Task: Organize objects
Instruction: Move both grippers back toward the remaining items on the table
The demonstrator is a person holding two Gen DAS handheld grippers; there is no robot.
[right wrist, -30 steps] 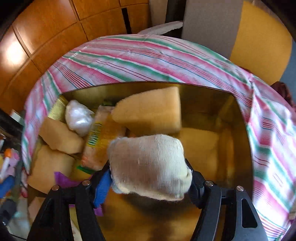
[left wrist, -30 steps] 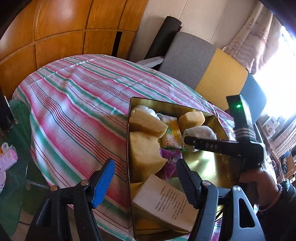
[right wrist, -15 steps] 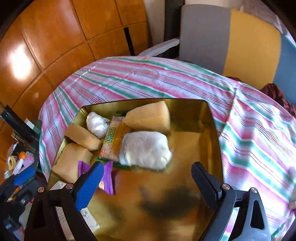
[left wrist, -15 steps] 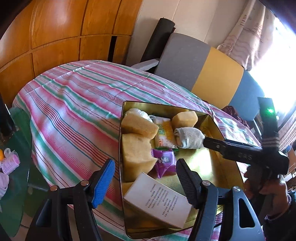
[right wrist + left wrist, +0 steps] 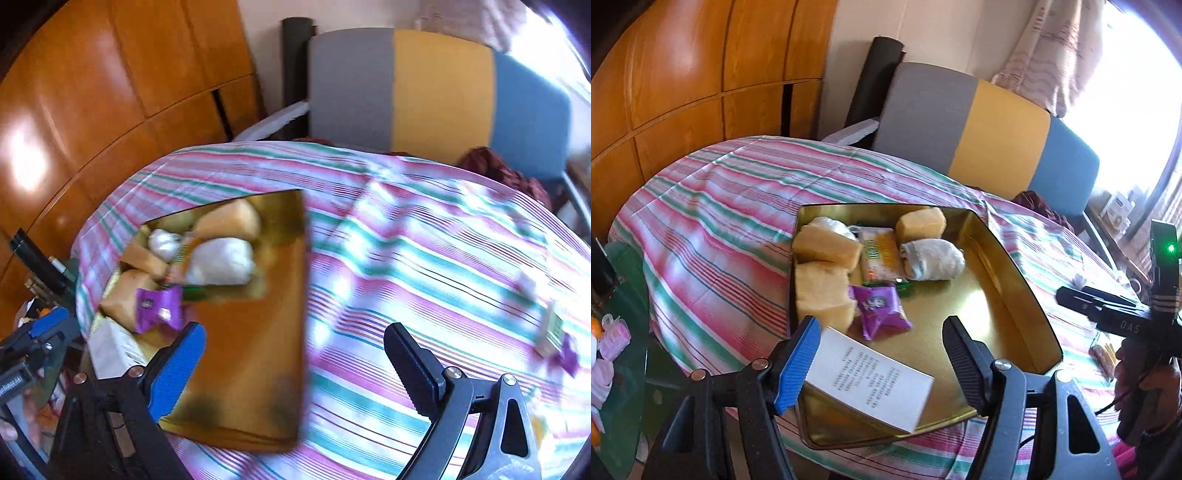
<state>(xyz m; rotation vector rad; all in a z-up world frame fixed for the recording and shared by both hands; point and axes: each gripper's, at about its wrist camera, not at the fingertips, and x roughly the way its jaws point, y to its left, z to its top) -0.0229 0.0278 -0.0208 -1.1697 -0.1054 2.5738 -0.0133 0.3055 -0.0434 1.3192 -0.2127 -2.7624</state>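
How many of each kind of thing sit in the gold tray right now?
In the gold tray:
Yellow sponge blocks: 3
Snack packets: 2, one orange, one purple
Rolled white sock: 1
White plastic-wrapped bundle: 1
White printed box: 1
Small green wrapper: 1
Total: 9

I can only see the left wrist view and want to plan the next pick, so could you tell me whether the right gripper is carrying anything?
Observer: No, the right gripper is open with nothing between its fingers, above the right edge of the tray.
Operator: Is anything lying outside the tray?
Observer: Yes, a green-and-white packet lies on the cloth, ahead and to the right of that gripper.
Operator: Just that one?
Observer: A purple packet lies beside it; blur hides whether they touch.
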